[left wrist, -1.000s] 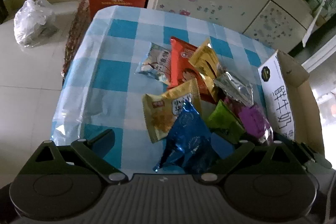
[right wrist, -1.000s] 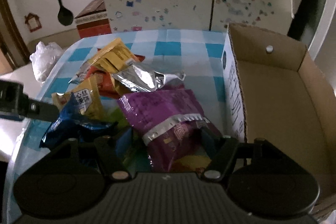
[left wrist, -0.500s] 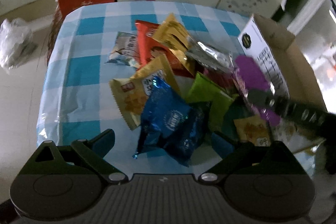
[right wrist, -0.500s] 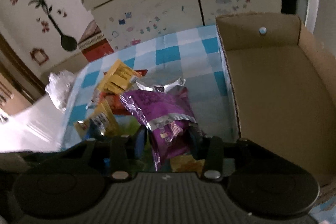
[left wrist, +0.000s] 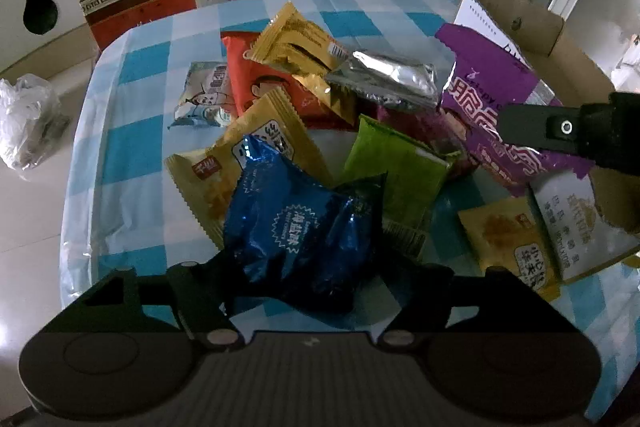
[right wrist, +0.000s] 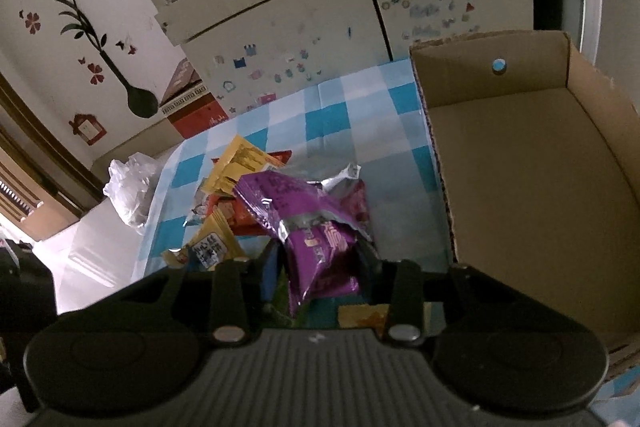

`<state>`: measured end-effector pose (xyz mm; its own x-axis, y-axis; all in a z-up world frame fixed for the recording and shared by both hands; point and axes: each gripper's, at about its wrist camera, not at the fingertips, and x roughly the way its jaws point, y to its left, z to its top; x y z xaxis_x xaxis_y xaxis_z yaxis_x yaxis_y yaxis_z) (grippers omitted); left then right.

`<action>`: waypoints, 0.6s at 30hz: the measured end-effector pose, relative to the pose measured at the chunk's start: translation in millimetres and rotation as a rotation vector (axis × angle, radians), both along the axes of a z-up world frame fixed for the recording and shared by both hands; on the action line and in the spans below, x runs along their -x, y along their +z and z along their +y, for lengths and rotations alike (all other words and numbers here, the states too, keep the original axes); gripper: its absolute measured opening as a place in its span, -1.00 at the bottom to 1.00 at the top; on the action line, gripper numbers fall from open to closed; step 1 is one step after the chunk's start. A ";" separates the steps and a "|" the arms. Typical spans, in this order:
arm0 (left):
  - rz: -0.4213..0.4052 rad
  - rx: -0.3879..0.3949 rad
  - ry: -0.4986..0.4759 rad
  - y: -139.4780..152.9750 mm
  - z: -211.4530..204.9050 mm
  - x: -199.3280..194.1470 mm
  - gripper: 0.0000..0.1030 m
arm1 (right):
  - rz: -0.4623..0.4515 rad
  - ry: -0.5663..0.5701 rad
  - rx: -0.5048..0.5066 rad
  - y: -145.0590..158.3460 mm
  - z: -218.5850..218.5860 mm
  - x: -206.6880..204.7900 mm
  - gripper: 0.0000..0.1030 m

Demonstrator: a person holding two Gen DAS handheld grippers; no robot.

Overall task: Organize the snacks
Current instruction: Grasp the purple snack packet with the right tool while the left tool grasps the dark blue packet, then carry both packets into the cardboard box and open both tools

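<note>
Blue-checked tablecloth (left wrist: 132, 155), snack pile mid-table; the cardboard box (right wrist: 520, 163) sits bare. Right gripper (right wrist: 320, 263) pinches the purple packet (right wrist: 320, 251), lifted beside the box; left gripper (left wrist: 304, 279) brackets the blue packet (left wrist: 296, 231), spread. Nearly everything remains, I'd say.

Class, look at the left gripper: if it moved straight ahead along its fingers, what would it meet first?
The left gripper would most likely meet the blue snack packet first: it lies between the open fingers already. Behind it come the green packet and yellow packet; depth is hard to judge.
</note>
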<state>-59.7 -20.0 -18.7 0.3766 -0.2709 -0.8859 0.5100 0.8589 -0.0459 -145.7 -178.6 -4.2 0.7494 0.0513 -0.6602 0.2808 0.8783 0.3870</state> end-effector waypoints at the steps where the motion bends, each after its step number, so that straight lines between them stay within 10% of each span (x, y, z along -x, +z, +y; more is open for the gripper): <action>1: -0.002 0.006 -0.003 2.5 1.3 1.1 0.41 | -0.003 -0.001 0.000 0.7 0.1 0.4 -0.25; 18: -0.070 0.122 0.023 42.9 13.8 5.8 0.36 | -0.035 0.014 -0.011 10.4 4.3 3.7 -0.30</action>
